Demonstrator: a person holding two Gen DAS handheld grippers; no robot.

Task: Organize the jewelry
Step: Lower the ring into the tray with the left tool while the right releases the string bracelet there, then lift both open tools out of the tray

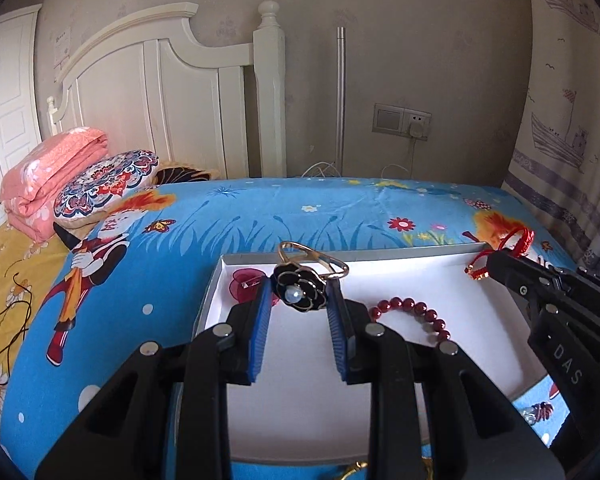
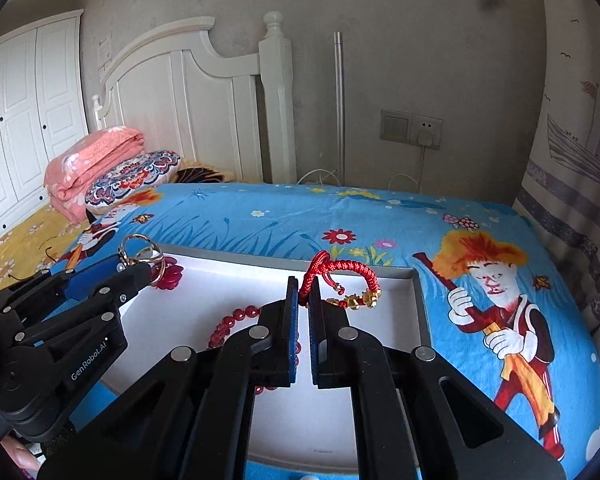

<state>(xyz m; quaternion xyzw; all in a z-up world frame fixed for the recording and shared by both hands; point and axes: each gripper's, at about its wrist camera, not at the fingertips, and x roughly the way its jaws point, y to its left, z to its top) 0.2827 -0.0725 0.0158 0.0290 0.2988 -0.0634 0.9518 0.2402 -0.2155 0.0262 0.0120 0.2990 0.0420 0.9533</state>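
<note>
Black flower brooch (image 1: pixel 300 290) with a pearl centre and gold loops sits pinched between the left gripper (image 1: pixel 300 300) pads, above the white box (image 1: pixel 400 276) on the blue bedsheet (image 1: pixel 220 216). Right gripper (image 2: pixel 304 292), nearly closed, clamps a red braided bracelet (image 2: pixel 340 276). Red beads (image 1: pixel 412 312) lie inside the box.
</note>
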